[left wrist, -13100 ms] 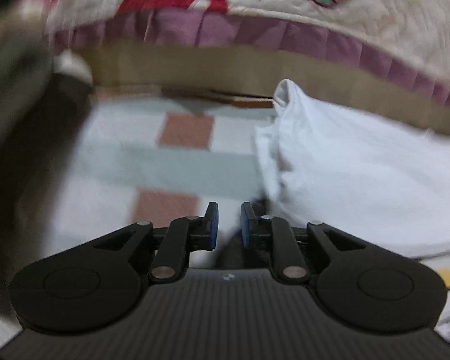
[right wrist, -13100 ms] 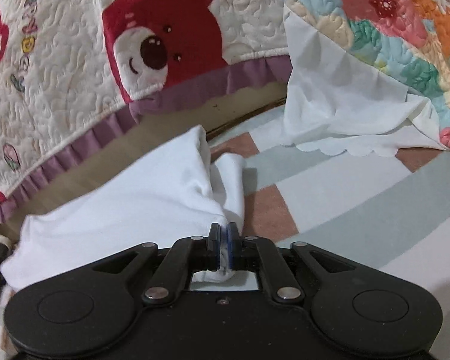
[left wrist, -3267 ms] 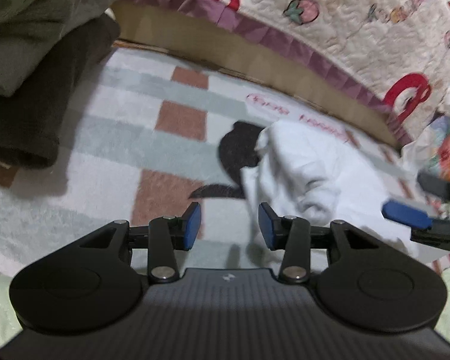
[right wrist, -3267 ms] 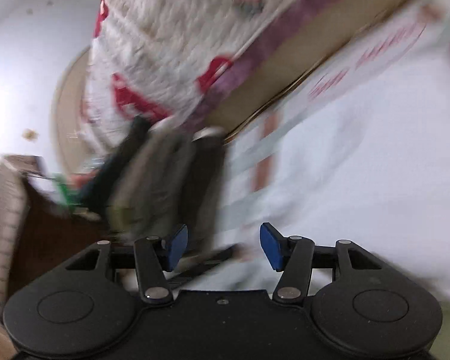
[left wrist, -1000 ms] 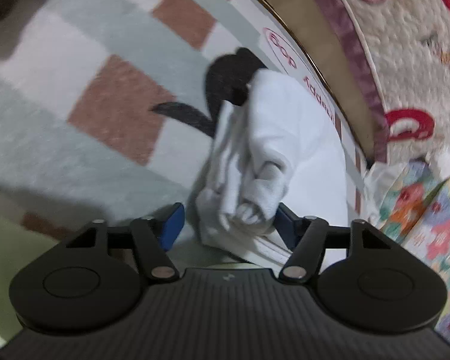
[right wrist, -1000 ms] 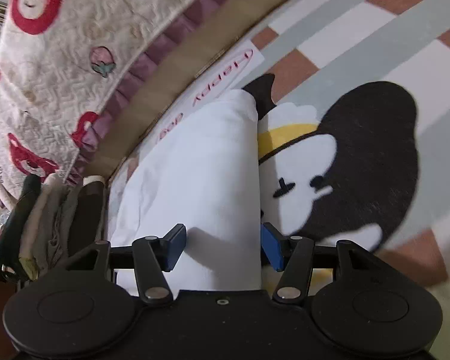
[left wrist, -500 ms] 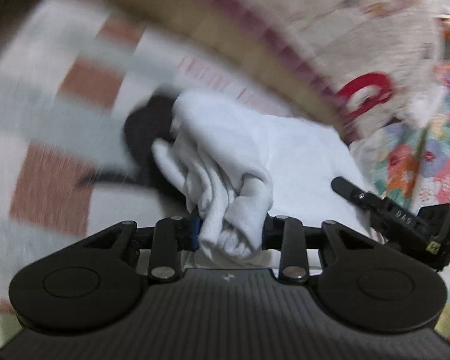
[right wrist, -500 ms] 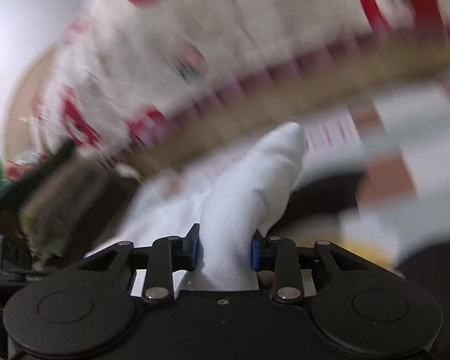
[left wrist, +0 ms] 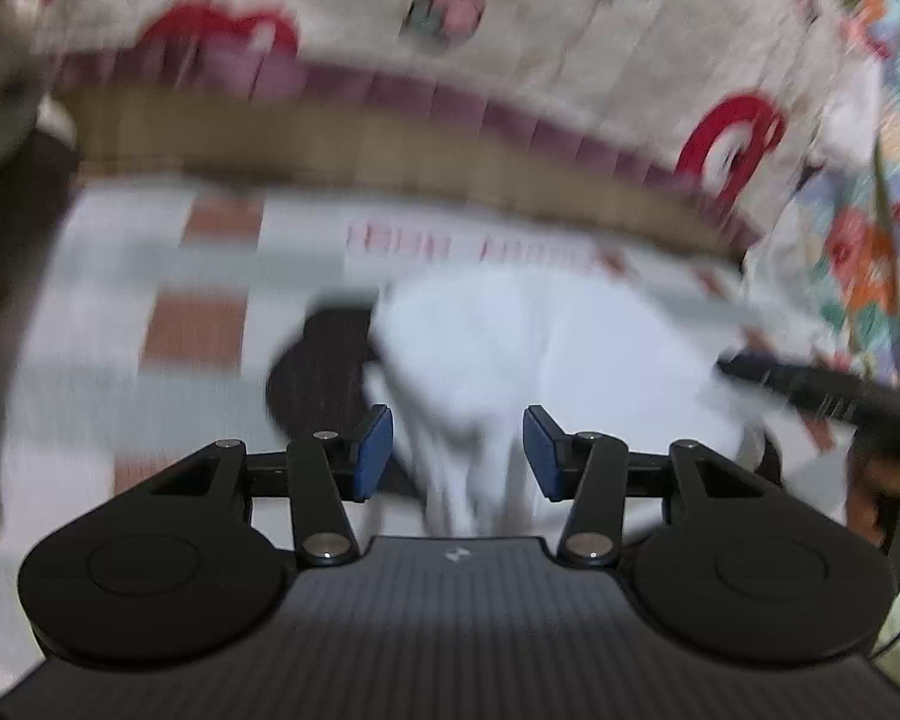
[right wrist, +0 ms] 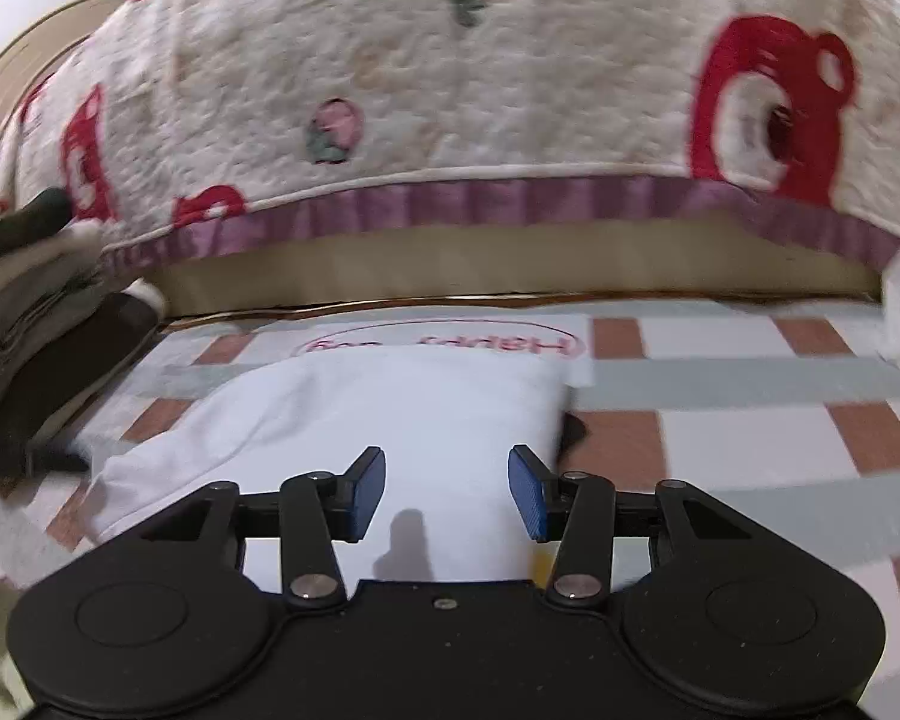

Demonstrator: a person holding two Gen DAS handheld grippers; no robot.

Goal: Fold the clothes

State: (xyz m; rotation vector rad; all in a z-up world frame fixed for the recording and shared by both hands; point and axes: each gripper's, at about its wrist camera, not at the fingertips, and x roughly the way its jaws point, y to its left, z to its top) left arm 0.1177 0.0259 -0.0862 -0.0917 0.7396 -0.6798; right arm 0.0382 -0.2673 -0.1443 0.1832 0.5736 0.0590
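A folded white garment lies flat on the checked mat in front of the bed. In the right wrist view my right gripper hovers over its near edge, jaws opening, the blue pads clear of the cloth. In the blurred left wrist view the same white garment lies ahead, with a bunched end running down between the pads. My left gripper has its jaws opening and the pads do not press the cloth. The right gripper's dark finger shows at the right edge of that view.
A quilted bedspread with red bears and a purple frill hangs behind the mat. A pile of dark and grey-green folded clothes sits at the left. A floral quilt hangs at the right. The checked mat has a black penguin print.
Half a second ago both grippers pinched the white garment and held it up. Now both have let go, the jaws stand apart and the garment lies flat on the mat.
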